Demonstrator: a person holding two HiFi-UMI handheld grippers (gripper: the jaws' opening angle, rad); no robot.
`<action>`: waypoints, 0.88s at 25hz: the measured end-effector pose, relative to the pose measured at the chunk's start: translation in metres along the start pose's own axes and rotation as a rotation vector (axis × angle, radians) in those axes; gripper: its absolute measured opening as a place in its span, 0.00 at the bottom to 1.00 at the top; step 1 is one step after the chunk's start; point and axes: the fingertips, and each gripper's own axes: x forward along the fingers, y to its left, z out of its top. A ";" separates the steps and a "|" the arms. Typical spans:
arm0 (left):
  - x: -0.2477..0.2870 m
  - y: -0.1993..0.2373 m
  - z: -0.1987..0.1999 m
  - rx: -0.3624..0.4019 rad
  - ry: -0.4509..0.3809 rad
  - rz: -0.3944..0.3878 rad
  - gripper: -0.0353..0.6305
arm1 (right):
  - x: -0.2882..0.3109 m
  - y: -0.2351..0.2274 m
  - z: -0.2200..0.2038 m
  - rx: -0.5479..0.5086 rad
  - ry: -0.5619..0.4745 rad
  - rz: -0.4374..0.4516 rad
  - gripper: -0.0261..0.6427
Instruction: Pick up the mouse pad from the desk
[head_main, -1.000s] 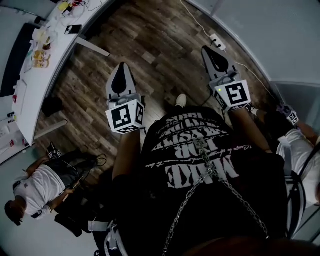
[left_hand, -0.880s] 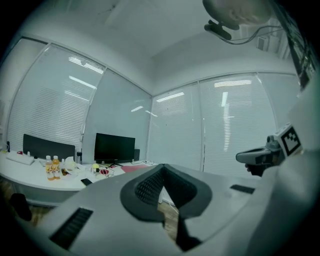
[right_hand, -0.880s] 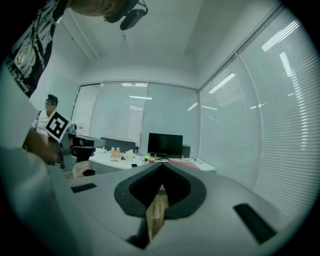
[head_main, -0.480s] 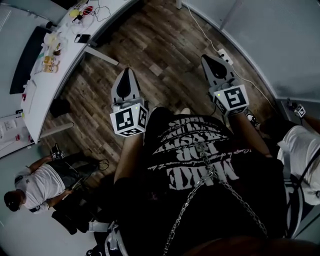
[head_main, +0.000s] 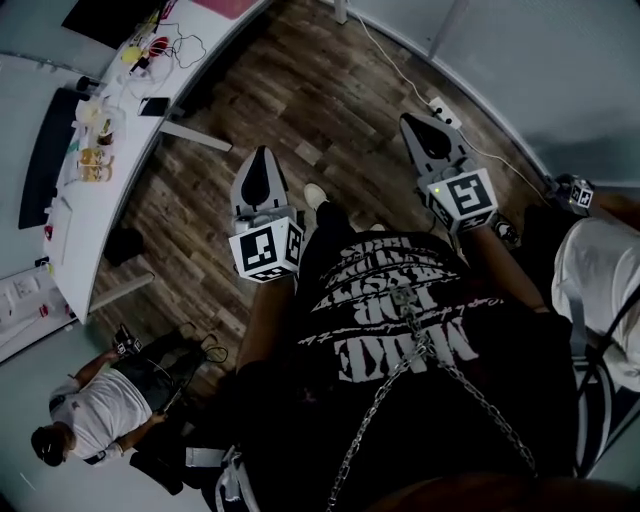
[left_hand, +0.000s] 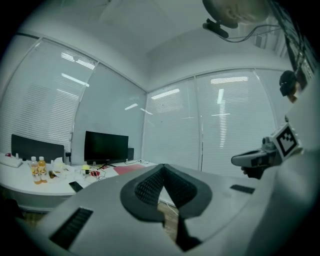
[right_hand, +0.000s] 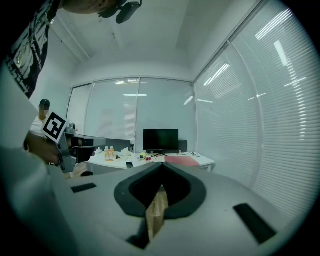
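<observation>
The pink-red mouse pad (left_hand: 131, 169) lies flat on the far end of the white desk (left_hand: 30, 186), to the right of the black monitor (left_hand: 106, 147); it also shows as a pink sheet (right_hand: 182, 161) in the right gripper view and at the top edge of the head view (head_main: 232, 6). Both grippers are held level over the wooden floor, well short of the desk. My left gripper (head_main: 258, 155) has its jaws shut with nothing between them (left_hand: 163, 166). My right gripper (head_main: 414, 120) is likewise shut and holds nothing (right_hand: 161, 165).
The desk carries bottles (left_hand: 37, 169), a phone (left_hand: 76, 186), cables and small clutter. A power strip (head_main: 440, 105) and its cord lie on the floor by the glass wall. One person sits at lower left (head_main: 100, 410), another at the right (head_main: 600, 280).
Both grippers have travelled forward across the floor, still shut. The desk's far end with the pink pad has come into the head view, and a foot now shows between the grippers.
</observation>
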 end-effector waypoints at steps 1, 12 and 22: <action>0.007 0.003 -0.002 0.000 0.003 -0.008 0.06 | 0.007 -0.001 0.000 0.003 0.004 -0.003 0.03; 0.089 0.099 0.003 -0.016 0.024 0.008 0.06 | 0.125 -0.006 0.022 -0.001 -0.003 -0.019 0.03; 0.137 0.183 0.015 -0.035 0.002 -0.024 0.06 | 0.221 0.017 0.048 -0.021 -0.012 -0.018 0.03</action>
